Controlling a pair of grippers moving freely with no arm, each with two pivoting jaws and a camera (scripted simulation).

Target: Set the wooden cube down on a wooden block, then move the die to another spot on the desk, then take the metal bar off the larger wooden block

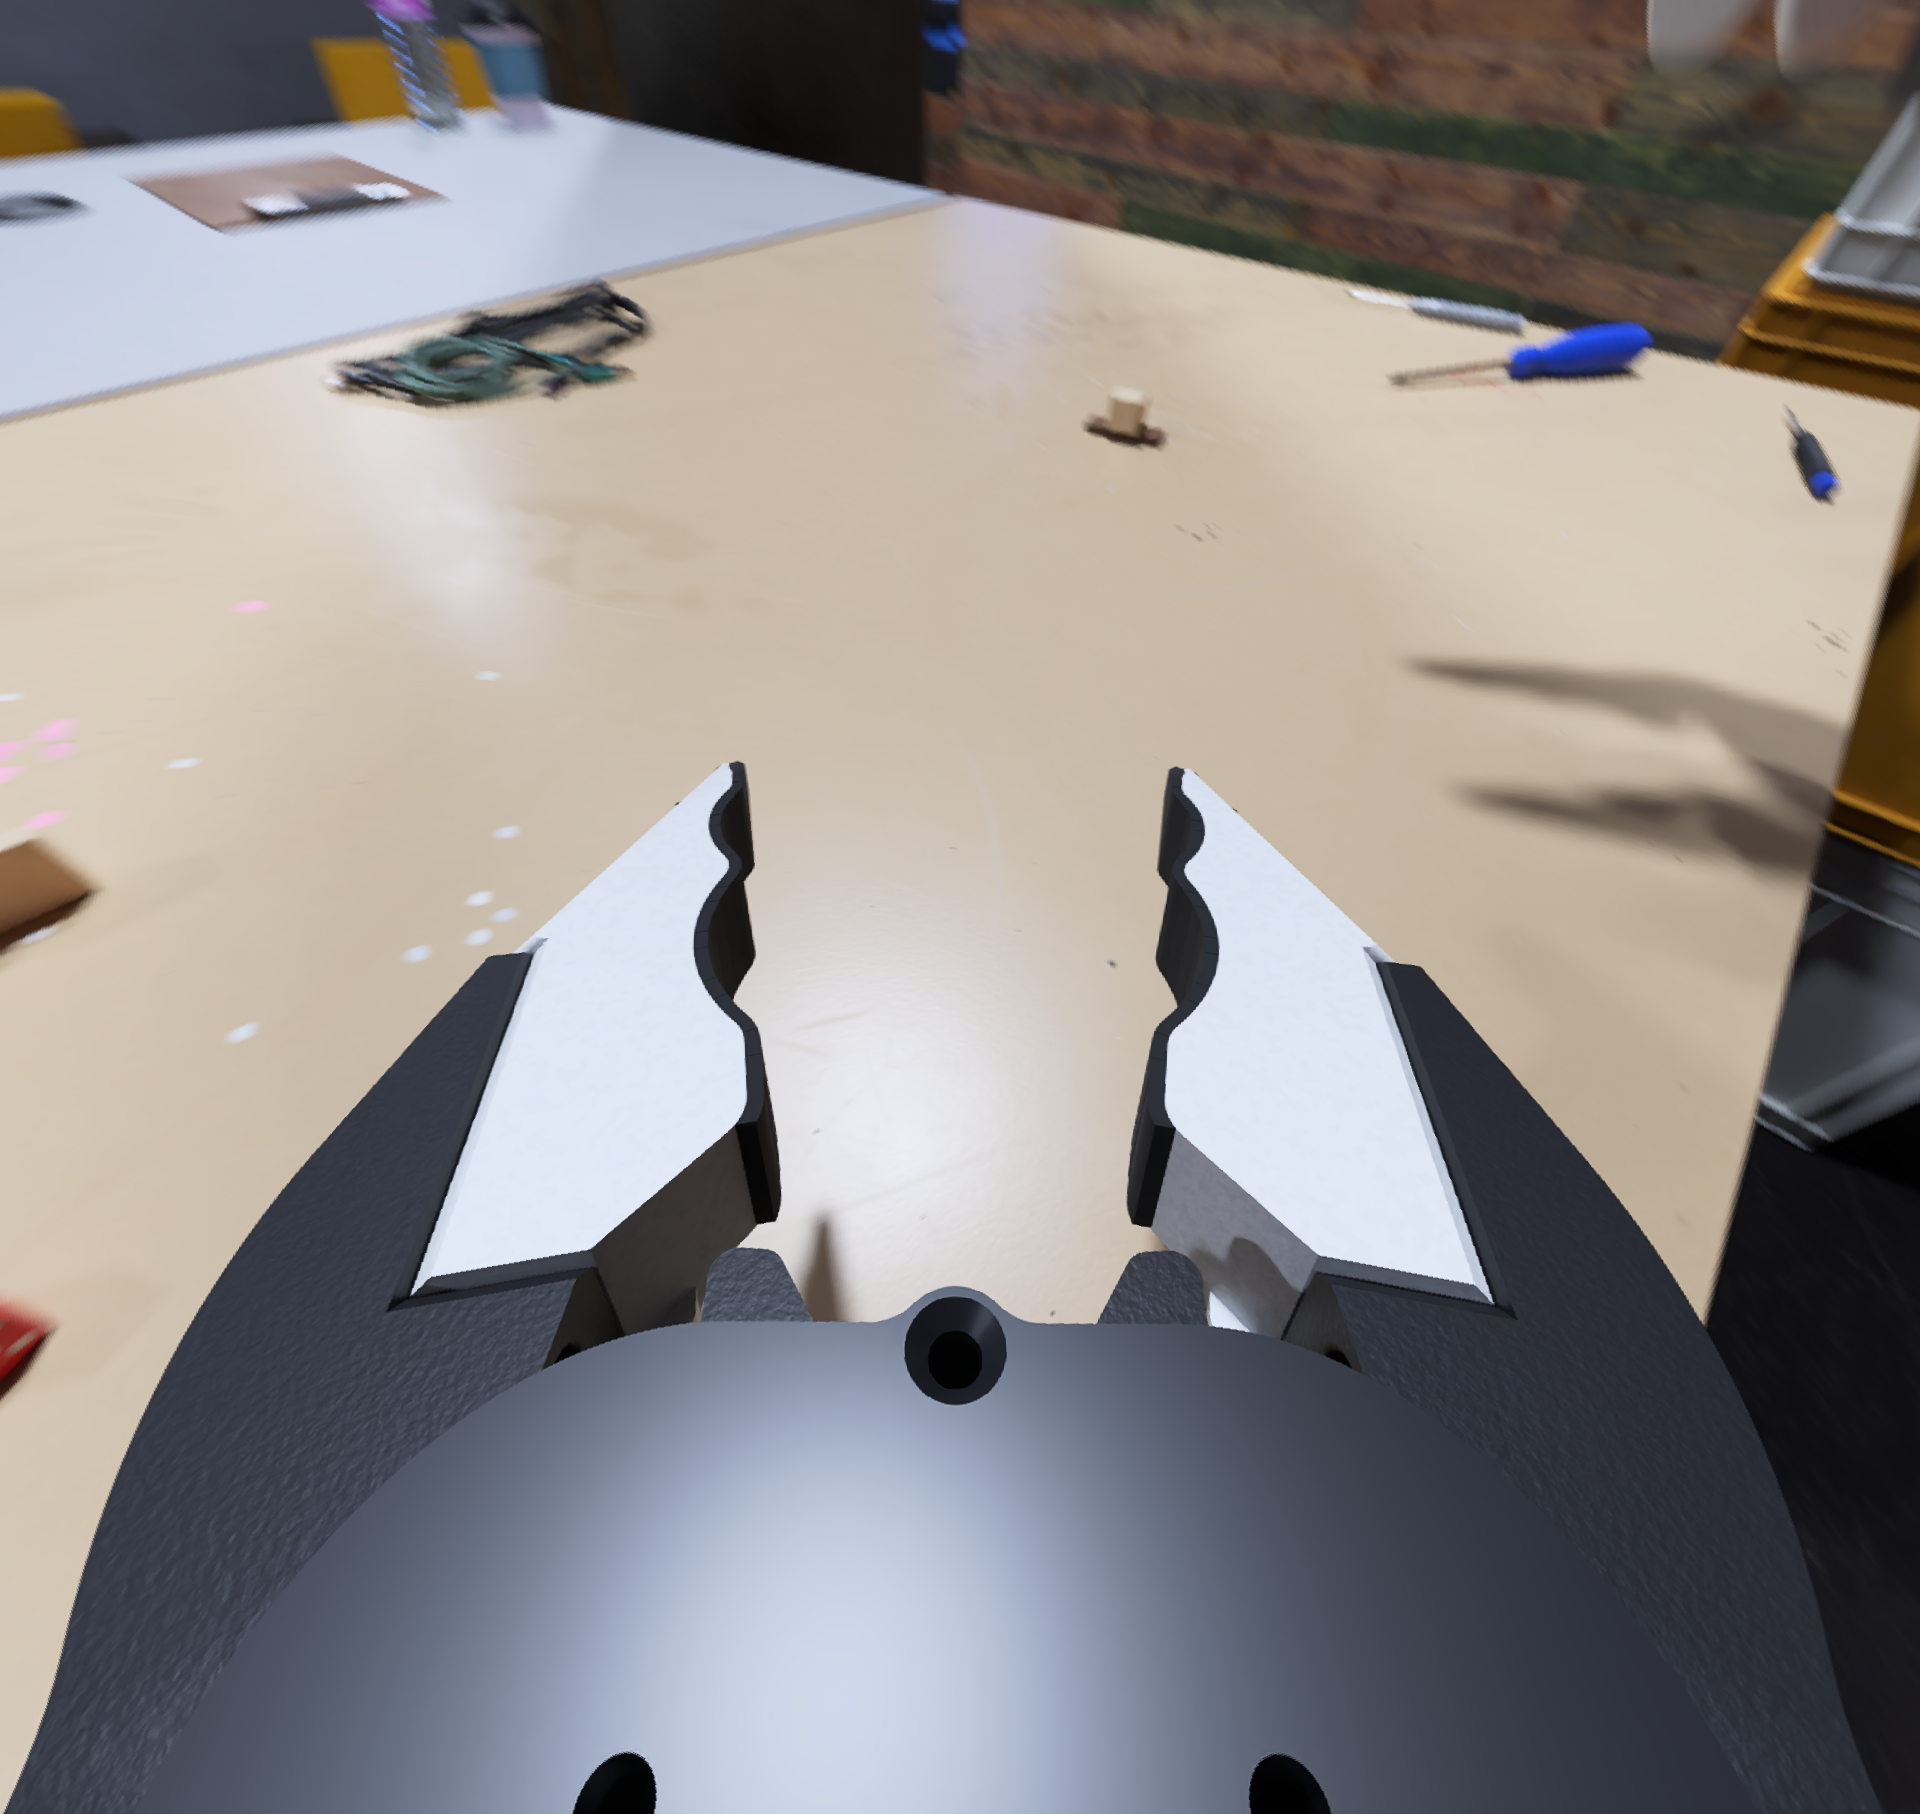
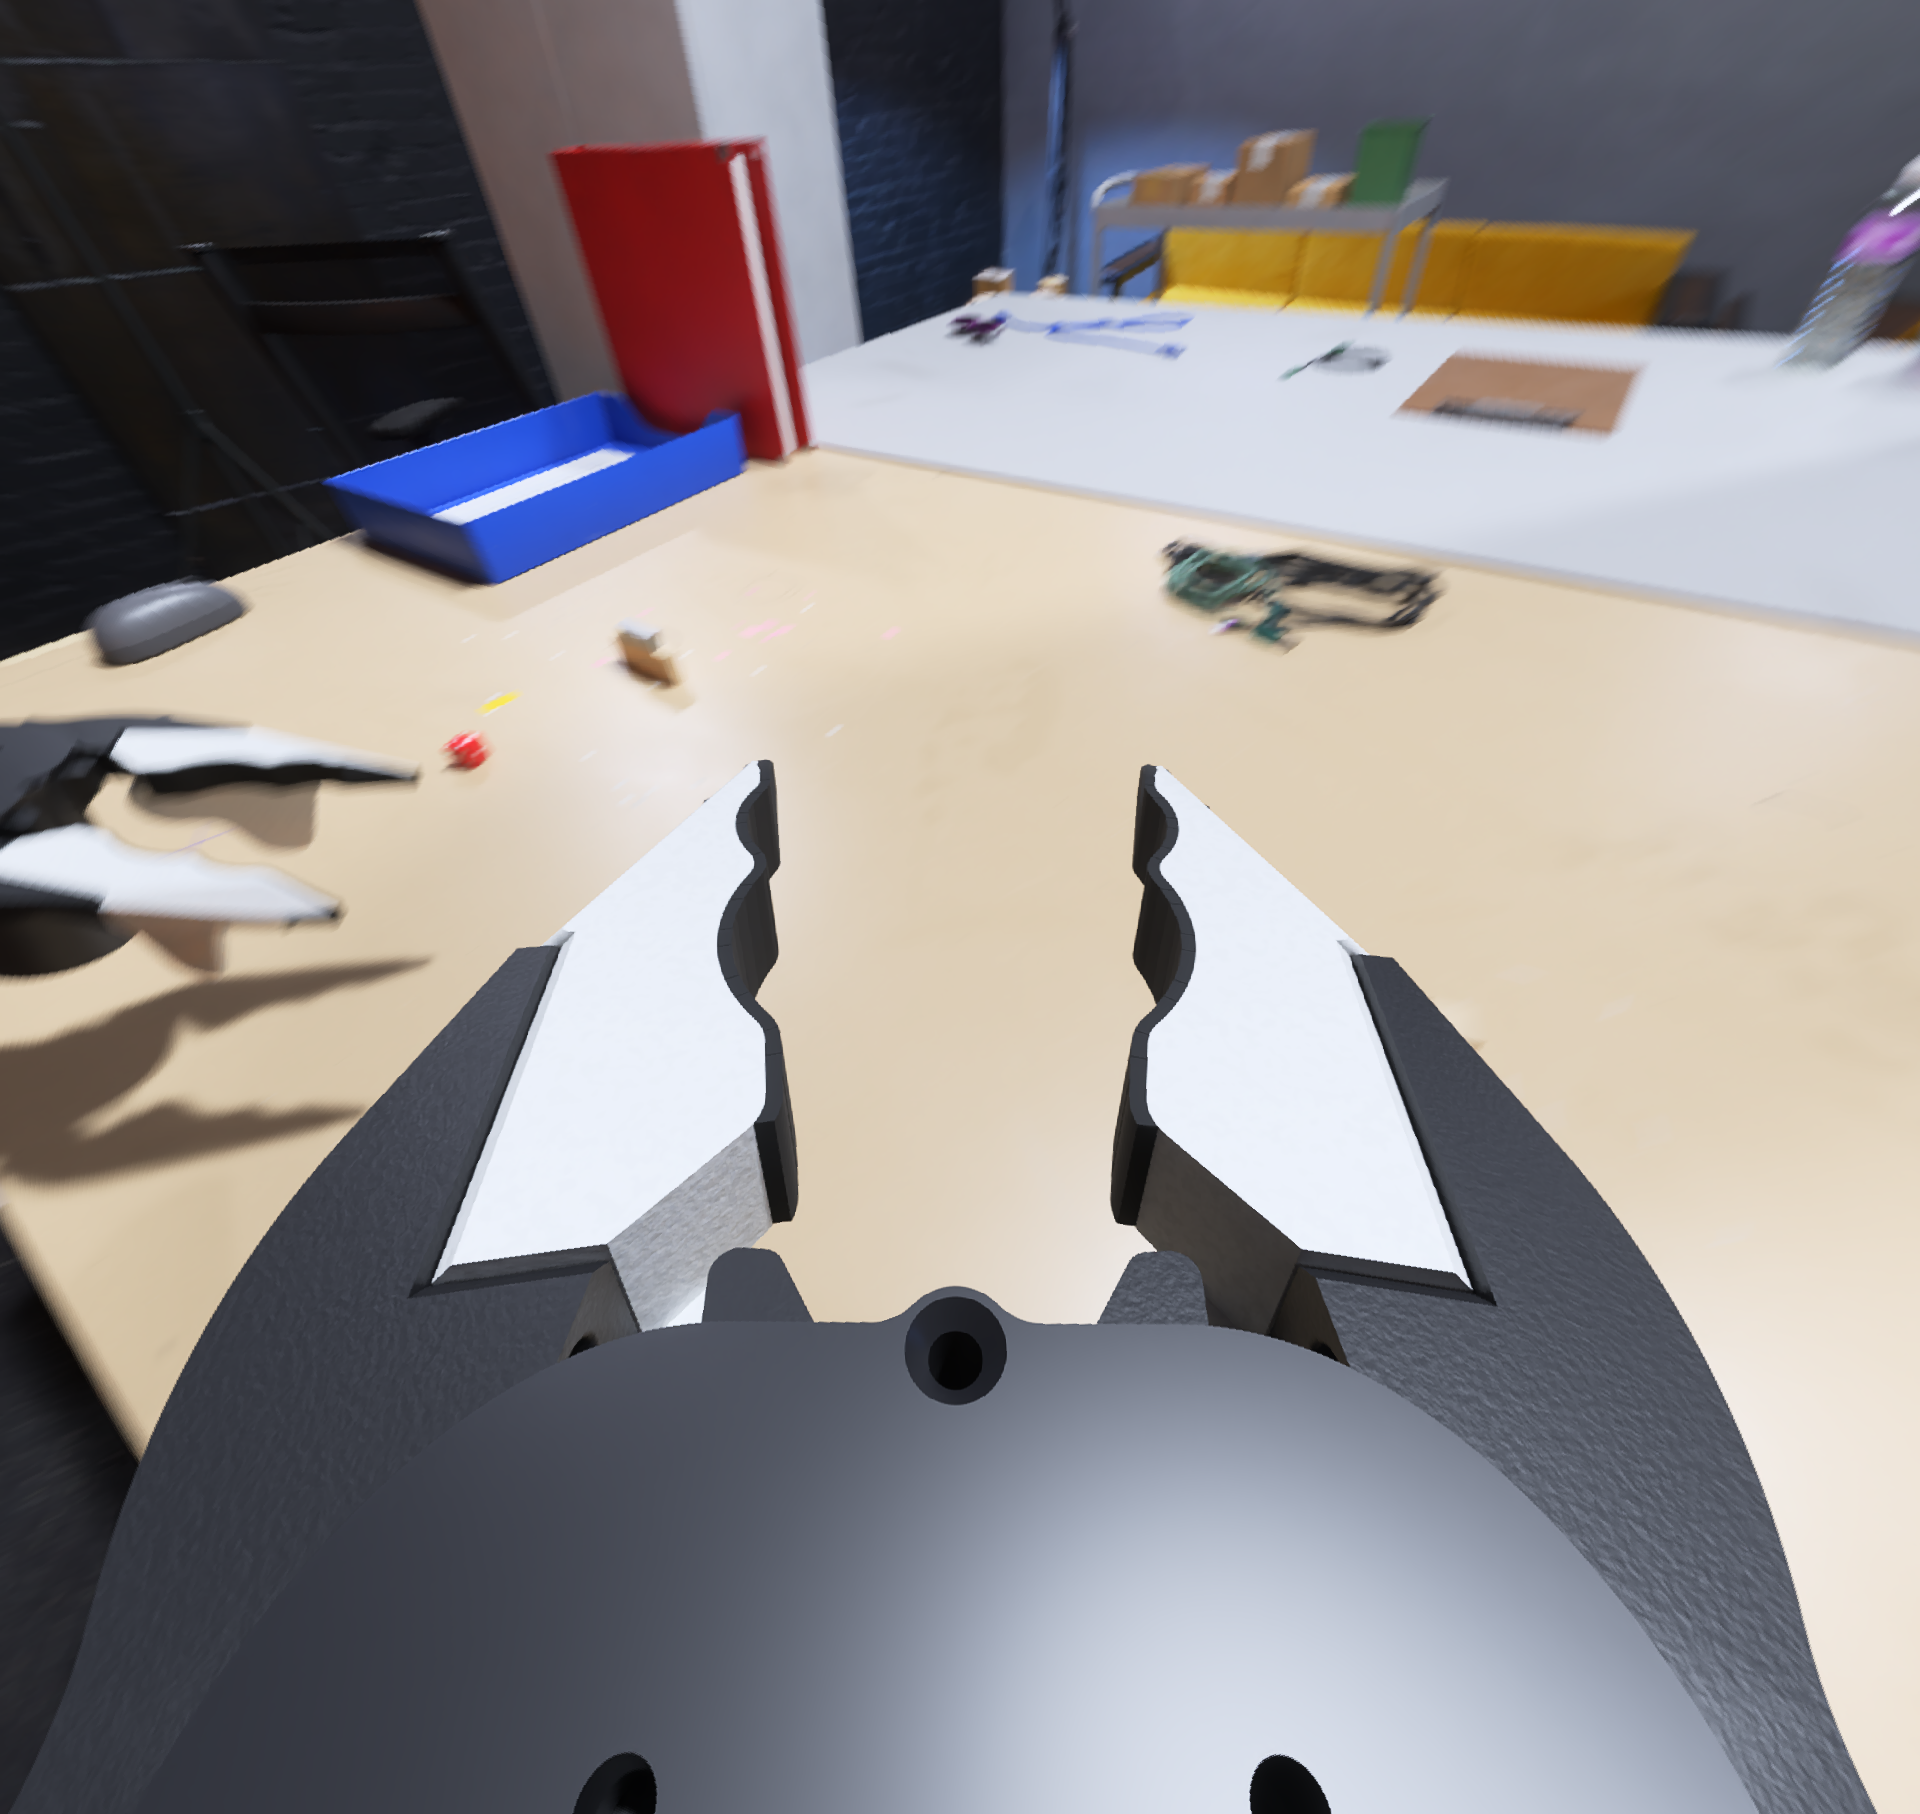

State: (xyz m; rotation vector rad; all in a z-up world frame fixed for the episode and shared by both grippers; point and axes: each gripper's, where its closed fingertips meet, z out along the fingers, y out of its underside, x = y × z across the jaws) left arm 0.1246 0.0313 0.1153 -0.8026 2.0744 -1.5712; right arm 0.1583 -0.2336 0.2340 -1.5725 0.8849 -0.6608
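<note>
The wooden cube (image 1: 1125, 407) sits on a thin dark block (image 1: 1123, 429) far out on the counter (image 1: 935, 621), so that step looks done. It appears light, stiff and flat-sided; opposite faces would give the surest hold. The red die (image 2: 467, 750) lies on the counter near the left gripper's fingers (image 2: 281, 756), apart from them. It is small and hard, probably prone to slipping or rolling, so it should be pinched squarely across two faces. Beyond it stands a tan wooden block (image 2: 649, 661) with a pale piece on top, too blurred to confirm as the metal bar.

The left gripper (image 1: 953, 788) is spread wide with nothing between its fingers; the right gripper (image 2: 953, 788) is likewise released and empty.

Only the left wrist view shows the cube on its block and a blue screwdriver (image 1: 1548, 356). Only the right wrist view shows the die, the tan block, a blue tray (image 2: 540, 486) and a grey mouse (image 2: 164, 618). Both show a tangle of cables (image 2: 1299, 582).
</note>
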